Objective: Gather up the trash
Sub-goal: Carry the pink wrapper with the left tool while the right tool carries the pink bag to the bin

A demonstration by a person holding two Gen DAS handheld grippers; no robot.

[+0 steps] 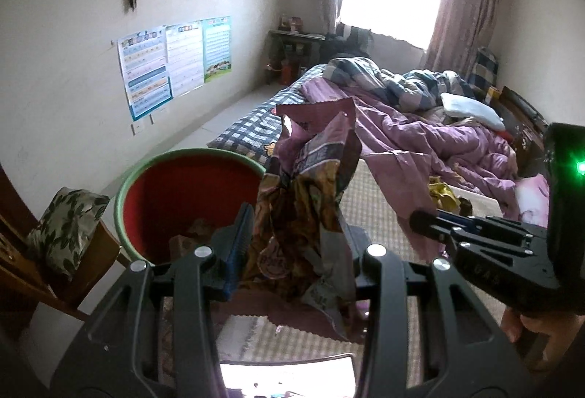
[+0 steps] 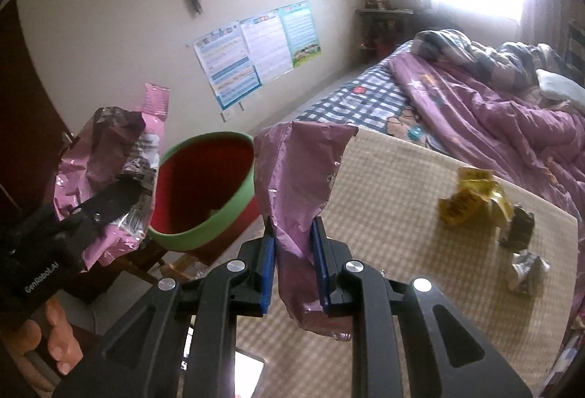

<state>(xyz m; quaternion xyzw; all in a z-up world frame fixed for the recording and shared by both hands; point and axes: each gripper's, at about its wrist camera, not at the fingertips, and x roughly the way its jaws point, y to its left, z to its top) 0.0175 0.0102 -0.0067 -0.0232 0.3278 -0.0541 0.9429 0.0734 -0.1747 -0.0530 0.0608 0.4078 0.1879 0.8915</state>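
My left gripper point(image 1: 296, 233) is shut on a crumpled purple and yellow snack bag point(image 1: 307, 186), held up just right of the red bin with a green rim point(image 1: 190, 193). The bin holds some trash at its bottom. My right gripper point(image 2: 292, 233) is shut on a purple wrapper point(image 2: 296, 178), raised over the bed mat near the bin point(image 2: 204, 193). The right wrist view also shows the left gripper point(image 2: 109, 200) with its bag point(image 2: 106, 156) to the left of the bin. A yellow wrapper point(image 2: 471, 200), a dark wrapper point(image 2: 519, 226) and a silver wrapper point(image 2: 526, 270) lie on the mat.
The bin stands on a wooden chair point(image 1: 91, 270) beside the bed. The checked woven mat point(image 2: 395, 215) covers the near end of the bed; rumpled purple and plaid quilts point(image 1: 420, 112) lie beyond. Posters point(image 1: 172, 61) hang on the left wall. A hand point(image 2: 55, 335) grips the left tool.
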